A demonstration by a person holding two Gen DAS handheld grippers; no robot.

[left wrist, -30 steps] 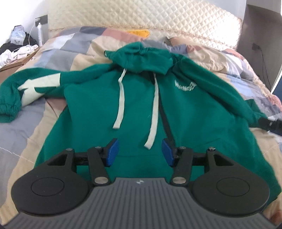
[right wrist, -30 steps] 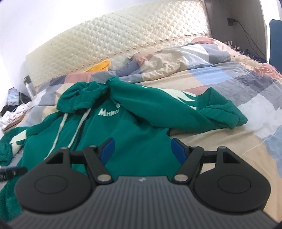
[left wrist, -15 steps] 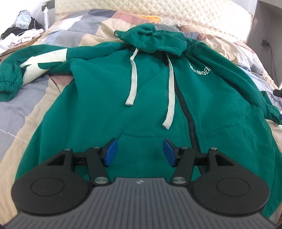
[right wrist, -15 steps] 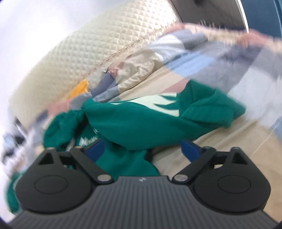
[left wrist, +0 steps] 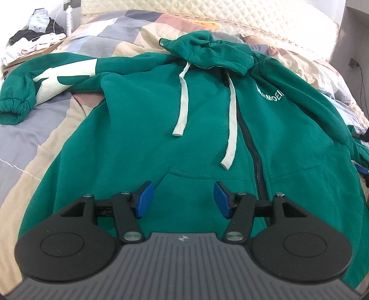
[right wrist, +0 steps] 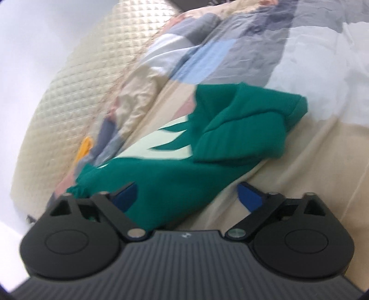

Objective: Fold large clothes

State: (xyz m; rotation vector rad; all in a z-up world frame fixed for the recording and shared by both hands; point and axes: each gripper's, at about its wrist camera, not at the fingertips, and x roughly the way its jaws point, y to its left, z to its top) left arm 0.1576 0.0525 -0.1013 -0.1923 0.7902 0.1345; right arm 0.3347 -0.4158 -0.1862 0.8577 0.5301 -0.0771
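A green zip hoodie lies face up on the bed, hood at the far end, two white drawstrings down the chest. Its left sleeve, with a cream patch, stretches out to the left. My left gripper is open and empty above the front pocket. In the blurred, tilted right wrist view, the hoodie's right sleeve lies crumpled on the bedspread with its cuff to the right. My right gripper is open, its fingers on either side of the sleeve near the shoulder end.
The patchwork bedspread covers the bed. A quilted cream headboard runs along the far side. A pile of clothes and a bottle sit on a stand at the far left. A dark wall panel with a cable is at the right.
The left gripper has moved forward and lower over the hoodie's front. The right gripper has swung right and tilted toward the right sleeve, which now lies between its fingers.
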